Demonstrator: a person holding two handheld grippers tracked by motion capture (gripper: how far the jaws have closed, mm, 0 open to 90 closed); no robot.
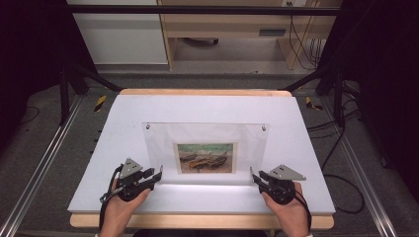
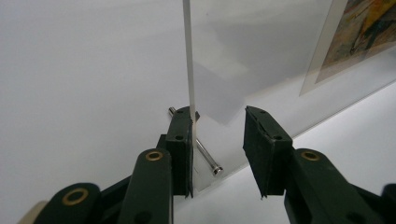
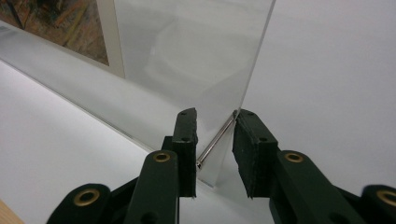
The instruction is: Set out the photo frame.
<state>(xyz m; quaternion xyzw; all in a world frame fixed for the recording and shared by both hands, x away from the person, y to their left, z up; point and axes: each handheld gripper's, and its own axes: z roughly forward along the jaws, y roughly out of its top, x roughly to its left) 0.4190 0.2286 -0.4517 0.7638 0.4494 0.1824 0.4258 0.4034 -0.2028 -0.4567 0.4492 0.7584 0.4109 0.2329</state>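
The clear acrylic frame (image 1: 205, 150) stands on its lower edge on the white desk (image 1: 123, 118), near the middle, slightly tilted back. A small print of boats (image 1: 206, 158) sits between its panes, low and centred. Metal standoff pins show at the upper corners (image 1: 147, 127).

Left lower corner: in the left gripper view the frame's side edge (image 2: 189, 60) rises just at the inner face of the left tool's (image 2: 218, 144) left jaw. A standoff pin (image 2: 205, 154) crosses the gap between the jaws. The right jaw stands clear of the pane. Jaws partly spread, pads not pressing on both sides; no grip.

Right lower corner: in the right gripper view the frame's edge (image 3: 257, 60) comes down to the tip of the right tool's (image 3: 215, 149) right jaw. A pin (image 3: 215, 140) spans the gap slantwise. The left jaw is in front of the pane; contact cannot be told. Jaws narrow but with a gap.

In the high view the left tool (image 1: 141, 178) and right tool (image 1: 272, 181) sit at opposite lower corners, each in a hand (image 1: 118, 207) coming from the near edge of the desk.
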